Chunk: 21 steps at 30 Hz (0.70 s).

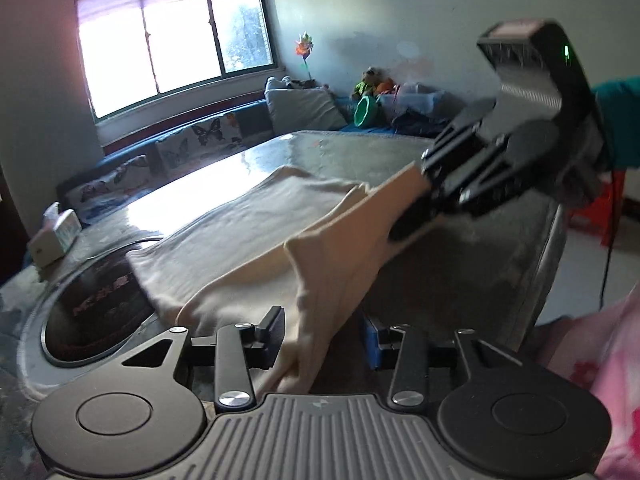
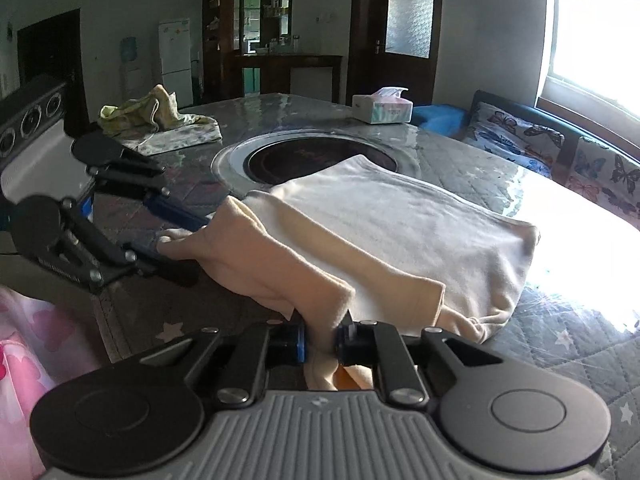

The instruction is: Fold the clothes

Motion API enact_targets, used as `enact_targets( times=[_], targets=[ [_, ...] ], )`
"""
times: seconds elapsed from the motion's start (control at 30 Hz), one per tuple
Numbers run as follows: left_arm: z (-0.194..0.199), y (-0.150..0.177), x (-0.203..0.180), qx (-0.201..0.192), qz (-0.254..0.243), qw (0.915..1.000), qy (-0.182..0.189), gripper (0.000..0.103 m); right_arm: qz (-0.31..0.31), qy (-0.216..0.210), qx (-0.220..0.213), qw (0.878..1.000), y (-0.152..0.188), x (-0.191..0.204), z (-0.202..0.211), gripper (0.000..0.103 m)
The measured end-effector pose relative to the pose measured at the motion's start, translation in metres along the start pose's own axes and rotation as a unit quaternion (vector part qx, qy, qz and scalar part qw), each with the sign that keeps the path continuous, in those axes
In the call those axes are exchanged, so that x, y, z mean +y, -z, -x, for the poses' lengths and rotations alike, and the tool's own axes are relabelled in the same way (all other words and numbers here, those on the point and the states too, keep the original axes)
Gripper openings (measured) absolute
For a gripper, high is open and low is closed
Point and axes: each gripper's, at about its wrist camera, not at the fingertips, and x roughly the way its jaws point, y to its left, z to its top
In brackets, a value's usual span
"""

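On the grey, glossy, quilt-patterned table (image 2: 460, 160) a soft cream garment (image 2: 400, 232) lies mostly flat, its far-left corner draped over the round dark inset burner (image 2: 304, 158) with its pale metal ring. At the near left, the left gripper (image 2: 176, 236) has its blue-padded fingers spread, a bunched fold of the cloth lying between them; whether they press it I cannot tell. Nearer the middle, the right gripper (image 2: 322, 342) is clamped on a thick rolled hem, lifting it off the tabletop. Far left sits a crumpled yellow-green cloth (image 2: 160, 120); far right, a boxy tissue pack (image 2: 382, 106)
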Motion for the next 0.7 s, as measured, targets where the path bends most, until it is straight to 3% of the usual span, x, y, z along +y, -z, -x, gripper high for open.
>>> enact_targets(
  times=[0.1, 0.13, 0.2, 0.27, 0.53, 0.7],
  targets=[
    [-0.001, 0.005, -0.003, 0.002, -0.031, 0.9992, -0.024, 0.041, -0.003, 0.004, -0.003, 1.000, 0.001, 0.001, 0.003, 0.011],
    [-0.001, 0.006, -0.003, 0.001, -0.035, 0.9991, -0.025, 0.036, -0.004, 0.005, -0.004, 1.000, 0.001, 0.002, 0.005, 0.011],
    [-0.001, 0.007, -0.002, -0.001, -0.043, 0.9987, -0.028, 0.015, -0.005, 0.008, -0.007, 1.000, 0.001, 0.003, 0.007, 0.010],
    [0.000, 0.008, -0.001, -0.003, -0.050, 0.9983, -0.030, 0.011, -0.005, 0.010, -0.010, 1.000, 0.001, 0.005, 0.009, 0.010],
    [0.032, 0.002, -0.002, -0.016, -0.027, 0.9995, 0.008, 0.008, 0.012, 0.001, -0.014, 1.000, -0.002, 0.022, 0.038, 0.009],
    [0.066, -0.004, -0.012, -0.016, -0.006, 0.9990, 0.041, 0.008, 0.000, -0.018, -0.003, 1.000, -0.003, 0.039, 0.077, 0.009]
  ],
)
